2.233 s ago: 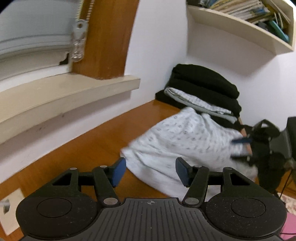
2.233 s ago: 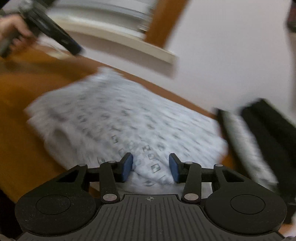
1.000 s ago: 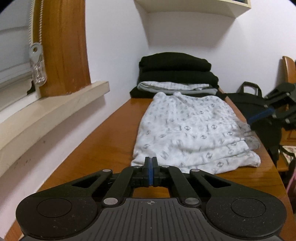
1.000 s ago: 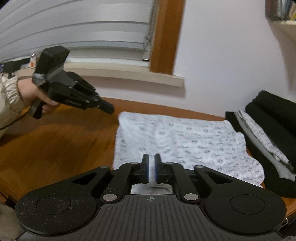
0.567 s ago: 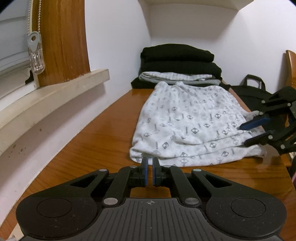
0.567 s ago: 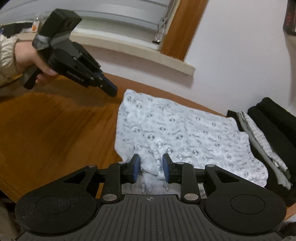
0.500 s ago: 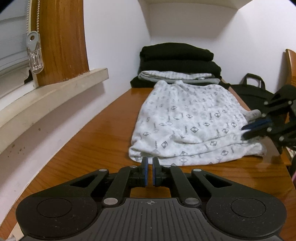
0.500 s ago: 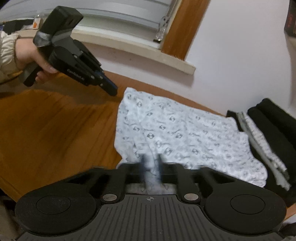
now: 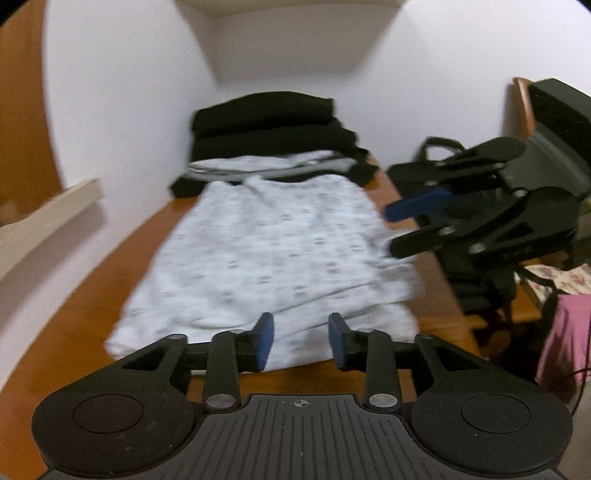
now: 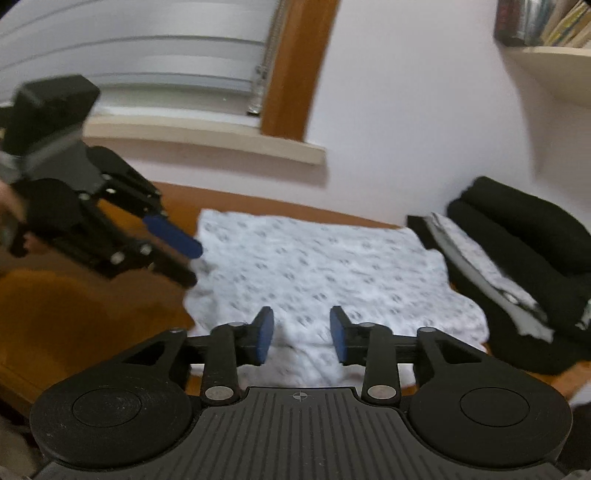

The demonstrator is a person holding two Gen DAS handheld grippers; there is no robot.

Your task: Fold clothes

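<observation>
On the wooden tabletop [image 9: 92,280], running along the white wall [image 10: 413,122] below a cream window sill [image 10: 207,138], lies the white patterned garment [image 9: 273,251], folded flat into a rough rectangle. Both views blurred; print reads only as small grey marks. Its far edge lies just beside a stack of folded clothes [image 9: 266,133] set in the corner: black pieces above and below, a pale grey-and-white piece sandwiched between them.

Window blind [image 10: 129,51] with wooden frame post [image 10: 295,70] above the sill. Shelf with books [image 10: 546,33] at upper right of the right wrist view. Dark bag [image 9: 436,162] and a pink cloth [image 9: 561,339] off the table's far side, in the left wrist view.

Left gripper [image 9: 301,341]: jaws opening, blue pads apart, poised at the garment's near short edge. Cloth shows in the gap behind the pads, but neither pad presses on it. Seen from the right wrist view, it comes in at the garment's left corner, nothing pinched.

Right gripper [image 10: 301,336]: jaws opening, pads apart over the garment's long near edge; a low ridge of cloth stands between them, not pinched. From the left wrist view it hangs at the garment's right edge, one pad above the other, gap empty.
</observation>
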